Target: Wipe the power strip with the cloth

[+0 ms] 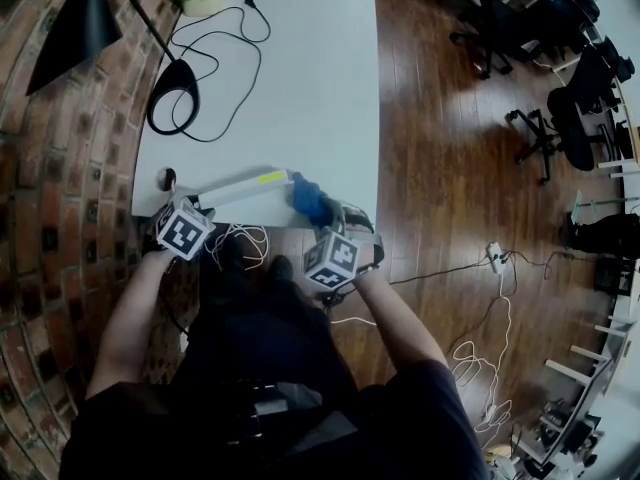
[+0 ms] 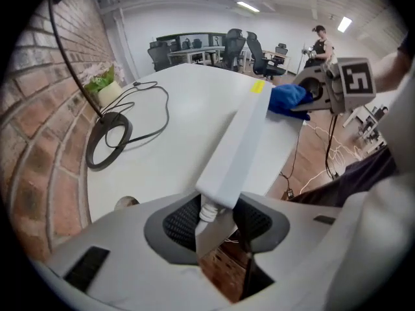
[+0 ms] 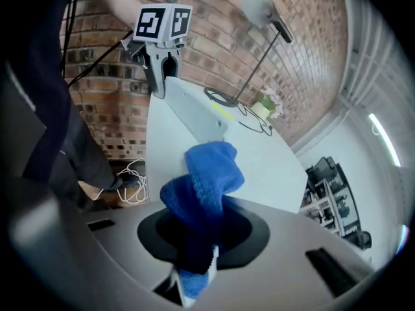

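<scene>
**Grip state.** The left claw [image 2: 217, 222] is clenched on the cord end of the power strip [image 2: 243, 135]. The strip's end face and white cord collar sit between the pads. The right claw [image 3: 194, 251] is clenched on the blue cloth [image 3: 204, 186], pinched low between the pads, with a loose fold bulging out ahead of the jaws.

**Location.** The strip runs straight out from the left claw over the near edge of the white table [image 1: 300, 68]. Its yellow label [image 2: 257, 87] sits near the end farthest from that claw. The cloth's fold is directly ahead of the right claw and meets that far end, where it appears to touch. Whether the strip lies flat on the table or is lifted cannot be determined.

**Handling, power strip.** It is judged to be a rigid, light, smooth plastic bar. Held at one end only, it is likely to pivot or slide under sideways wiping pressure. The end grip looks adequate if strokes run along the length towards the left claw. The cord collar is the weak point and should not carry the load.

**Handling, cloth.** It is soft, thick and compliant. It folds readily and grips the plastic well. The pinch is sound, though the free fold may roll under during a stroke.
</scene>
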{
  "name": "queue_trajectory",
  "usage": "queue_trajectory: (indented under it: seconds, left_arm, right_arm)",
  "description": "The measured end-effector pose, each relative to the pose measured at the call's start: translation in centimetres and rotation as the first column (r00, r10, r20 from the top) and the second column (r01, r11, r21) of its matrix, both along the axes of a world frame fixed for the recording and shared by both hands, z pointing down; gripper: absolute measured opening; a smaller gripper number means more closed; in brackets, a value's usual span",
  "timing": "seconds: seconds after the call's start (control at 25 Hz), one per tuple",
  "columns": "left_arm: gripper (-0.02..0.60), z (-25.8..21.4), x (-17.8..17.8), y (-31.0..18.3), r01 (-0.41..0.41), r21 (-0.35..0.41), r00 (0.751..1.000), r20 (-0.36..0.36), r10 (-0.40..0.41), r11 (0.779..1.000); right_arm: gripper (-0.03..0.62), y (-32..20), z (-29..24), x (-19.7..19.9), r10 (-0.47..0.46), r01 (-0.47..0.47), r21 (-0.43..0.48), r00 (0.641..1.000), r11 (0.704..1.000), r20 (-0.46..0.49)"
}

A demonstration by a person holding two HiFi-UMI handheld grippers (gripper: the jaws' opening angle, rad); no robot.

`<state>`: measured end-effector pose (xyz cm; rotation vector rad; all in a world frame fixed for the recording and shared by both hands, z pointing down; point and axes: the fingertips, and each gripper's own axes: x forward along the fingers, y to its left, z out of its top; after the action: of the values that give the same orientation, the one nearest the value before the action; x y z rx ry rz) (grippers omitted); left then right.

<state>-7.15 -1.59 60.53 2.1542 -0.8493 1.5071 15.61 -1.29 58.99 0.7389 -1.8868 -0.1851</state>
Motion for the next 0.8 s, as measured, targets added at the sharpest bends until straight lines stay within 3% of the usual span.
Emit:
queue_trajectory:
  seconds: [0.12,0.24,0.4,0.56,0.68,0.8]
  left_arm:
    - [0.152,-0.2,-0.1,-0.2,0.009,0.012,1.0,-0.007,-0.009,1.0]
    - [0.152,-0.1,0.1,-0.2,-0.014,0.013,1.0,0.021,0.014,1.0]
    - [0.152,-0.3,0.3,-0.5,0.0,0.026,1.0,0.013,0.0,1.0]
    - [0.152,-0.5,0.5,-0.9,-0.001,0.037,1.0,0.012,0.0,0.999]
    - [0.152,-0.5,0.6,-1.2,-0.001,0.046,1.0,0.012,0.0,0.999]
    - [0.152,-0.5,0.8,-1.4,-0.012,0.059,1.0,0.024,0.01,0.998]
  right_arm:
    - [0.078,-0.7,-0.3,1.3,0.149,-0.148,-0.018,0.984,0.989,0.1]
    - [0.086,-1.9,-0.9,1.6,0.242,-0.236,-0.058,0.956,0.97,0.168]
    - [0.089,-4.0,-3.0,1.6,0.362,-0.336,-0.134,0.878,0.932,0.313]
    - [0.098,-6.6,-4.7,1.6,0.423,-0.381,-0.185,0.817,0.906,0.392]
    - [0.19,-8.2,-5.5,1.6,0.435,-0.385,-0.201,0.805,0.9,0.403]
    - [0.266,-8.9,-6.0,1.2,0.412,-0.356,-0.211,0.821,0.911,0.396]
